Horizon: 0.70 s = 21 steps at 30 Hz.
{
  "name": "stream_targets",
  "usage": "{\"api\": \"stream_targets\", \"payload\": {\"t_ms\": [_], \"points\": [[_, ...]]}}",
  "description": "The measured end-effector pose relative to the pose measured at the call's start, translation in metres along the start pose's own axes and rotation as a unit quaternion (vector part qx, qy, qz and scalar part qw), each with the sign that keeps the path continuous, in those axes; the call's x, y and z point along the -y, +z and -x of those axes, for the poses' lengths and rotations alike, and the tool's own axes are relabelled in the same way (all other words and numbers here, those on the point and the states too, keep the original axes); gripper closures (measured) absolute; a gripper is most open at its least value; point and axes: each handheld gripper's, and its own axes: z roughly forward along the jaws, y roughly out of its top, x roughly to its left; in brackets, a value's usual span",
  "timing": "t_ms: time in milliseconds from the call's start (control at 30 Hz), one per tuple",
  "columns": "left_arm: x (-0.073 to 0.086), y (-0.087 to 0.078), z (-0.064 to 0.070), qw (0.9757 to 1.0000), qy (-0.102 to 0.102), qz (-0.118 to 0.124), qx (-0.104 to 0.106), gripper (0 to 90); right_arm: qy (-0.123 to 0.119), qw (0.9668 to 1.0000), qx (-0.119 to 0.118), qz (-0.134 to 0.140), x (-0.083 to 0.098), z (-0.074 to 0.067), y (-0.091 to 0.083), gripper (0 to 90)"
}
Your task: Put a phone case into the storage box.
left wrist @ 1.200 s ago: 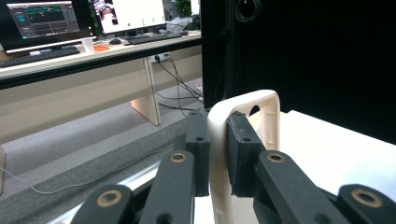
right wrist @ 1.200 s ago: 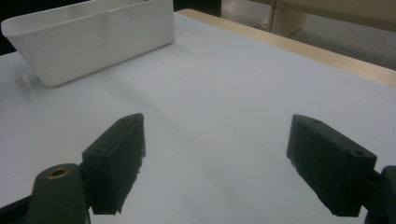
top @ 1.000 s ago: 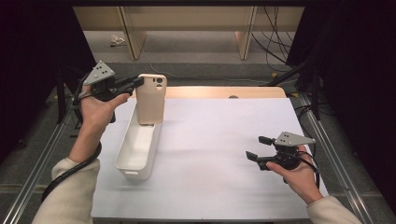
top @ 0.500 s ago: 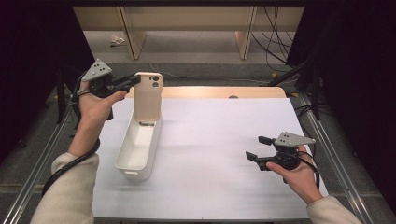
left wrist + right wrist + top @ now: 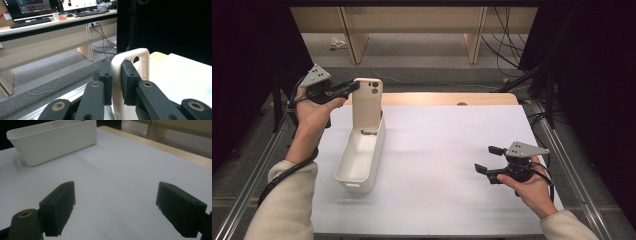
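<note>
So the big white table sheet (image 5: 437, 165) hasn't changed at all, and the long white bin (image 5: 362, 157) sits where it was a second ago, toward the sheet's left edge. What did change: the beige phone case (image 5: 367, 102) has dropped lower and now stands upright with its bottom end inside the bin's far end, instead of hanging just above it. I'd say that means the drop-off is nearly done, and letting go looks like the next step. The left gripper (image 5: 354, 87) is pinching the case's top edge, pads (image 5: 128, 82) clamped on either side of the rim. The right gripper (image 5: 487, 160) idles well right of the bin, jaws spread, nothing between them.
</note>
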Motion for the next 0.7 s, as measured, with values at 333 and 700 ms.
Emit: {"api": "stream_targets", "payload": {"t_ms": [333,700], "points": [[0.007,0.007,-0.007,0.9999,0.005,-0.009,-0.011,80.3,0.002,1.0000,-0.001,-0.001,0.001,0.000,0.000,16.6],[0.013,0.016,-0.011,0.9996,0.007,-0.018,-0.019,80.3,0.002,1.0000,-0.002,-0.001,0.001,0.000,0.001,16.6]]}}
